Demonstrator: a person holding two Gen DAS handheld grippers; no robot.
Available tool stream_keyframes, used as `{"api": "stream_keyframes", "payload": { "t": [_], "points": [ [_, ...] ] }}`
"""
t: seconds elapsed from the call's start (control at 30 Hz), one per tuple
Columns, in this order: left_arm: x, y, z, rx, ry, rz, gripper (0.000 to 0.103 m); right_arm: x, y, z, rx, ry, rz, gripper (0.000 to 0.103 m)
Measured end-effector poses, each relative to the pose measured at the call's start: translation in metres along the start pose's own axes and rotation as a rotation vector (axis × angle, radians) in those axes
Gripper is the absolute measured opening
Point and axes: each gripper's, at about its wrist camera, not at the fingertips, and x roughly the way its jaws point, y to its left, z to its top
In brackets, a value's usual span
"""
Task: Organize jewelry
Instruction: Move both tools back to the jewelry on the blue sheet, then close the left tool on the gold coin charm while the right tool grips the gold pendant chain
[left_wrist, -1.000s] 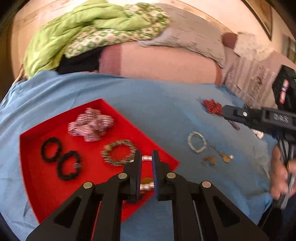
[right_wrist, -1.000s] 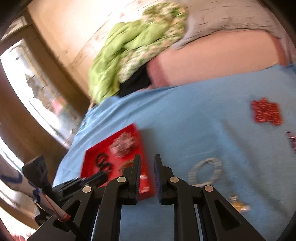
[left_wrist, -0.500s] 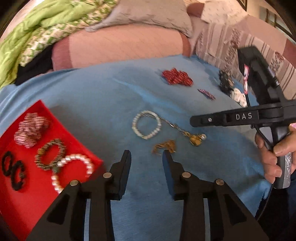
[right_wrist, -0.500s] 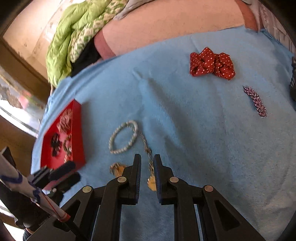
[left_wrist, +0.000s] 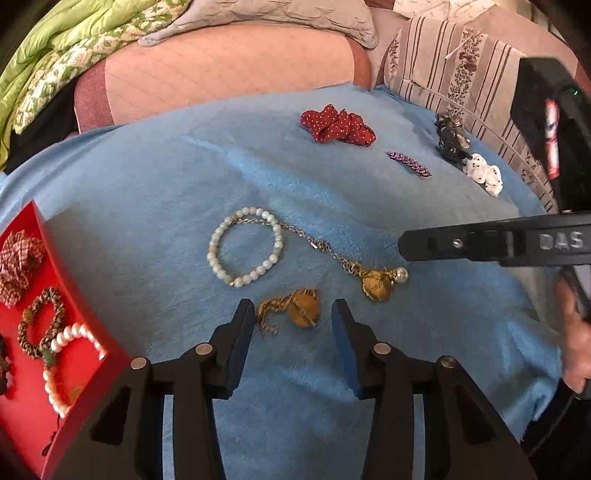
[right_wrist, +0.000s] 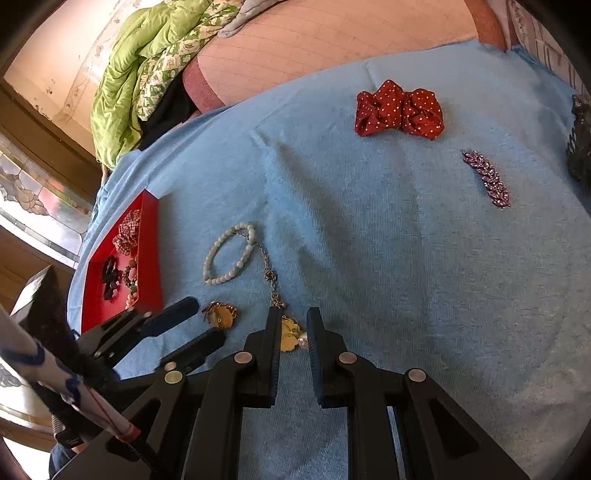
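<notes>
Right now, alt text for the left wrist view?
The open left gripper brackets a small gold earring on a blue cloth. Beyond lie a pale bead bracelet and a gold chain; a red tray of bracelets sits left, the right gripper reaches in from the right.

The left gripper (left_wrist: 293, 319) stands spread wide with a gold earring (left_wrist: 295, 312) lying in the gap between its fingers. At its 9 o'clock the red tray (left_wrist: 79, 295) wall rises from the blue cloth (left_wrist: 155, 184), blocking a sideways sweep. At 12 o'clock the pearl bracelet (left_wrist: 245, 245) and chain (left_wrist: 317, 247) lie across the way. At 2 o'clock the right gripper (right_wrist: 290, 339) hangs low over the gold pendant (right_wrist: 290, 334). Bare cloth runs between the bracelet and the red bow (left_wrist: 338, 123) at 12 o'clock, and down toward 6 o'clock.
</notes>
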Motion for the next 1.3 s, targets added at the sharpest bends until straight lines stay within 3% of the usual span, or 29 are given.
{"api": "stream_keyframes", "payload": {
  "t": [0.1, 0.17, 0.6, 0.67, 0.77, 0.93, 0.97, 1.03, 1.13, 1.3],
  "points": [
    [0.005, -0.005, 0.002, 0.015, -0.002, 0.041, 0.037, -0.001, 0.0, -0.001, 0.001, 0.001, 0.001, 0.015],
    [0.005, -0.003, 0.003, 0.01, -0.005, 0.061, 0.018, -0.001, -0.001, -0.002, 0.003, 0.006, 0.007, 0.015],
    [-0.039, 0.018, 0.016, -0.062, -0.139, 0.049, 0.018, 0.01, 0.015, 0.005, -0.049, 0.0, 0.022, 0.016],
    [-0.039, 0.021, 0.014, -0.062, -0.13, 0.053, 0.018, 0.018, 0.023, 0.007, -0.073, 0.001, 0.0, 0.018],
    [-0.042, 0.026, 0.012, -0.064, -0.128, 0.059, 0.018, 0.031, 0.033, 0.011, -0.121, 0.008, -0.049, 0.027],
    [-0.043, 0.031, 0.01, -0.069, -0.12, 0.055, 0.018, 0.053, 0.047, 0.008, -0.232, 0.034, -0.195, 0.027],
    [-0.043, 0.032, 0.01, -0.067, -0.119, 0.056, 0.018, 0.054, 0.052, 0.006, -0.27, 0.032, -0.222, 0.025],
    [-0.044, 0.032, 0.01, -0.068, -0.119, 0.054, 0.018, 0.055, 0.058, 0.004, -0.306, 0.047, -0.238, 0.008],
    [-0.047, 0.034, 0.011, -0.076, -0.13, 0.049, 0.018, 0.051, 0.059, 0.003, -0.298, 0.032, -0.215, 0.005],
    [-0.055, 0.033, 0.01, -0.08, -0.156, 0.047, 0.018, 0.016, 0.057, 0.012, -0.195, -0.078, 0.0, 0.005]
  ]
}}
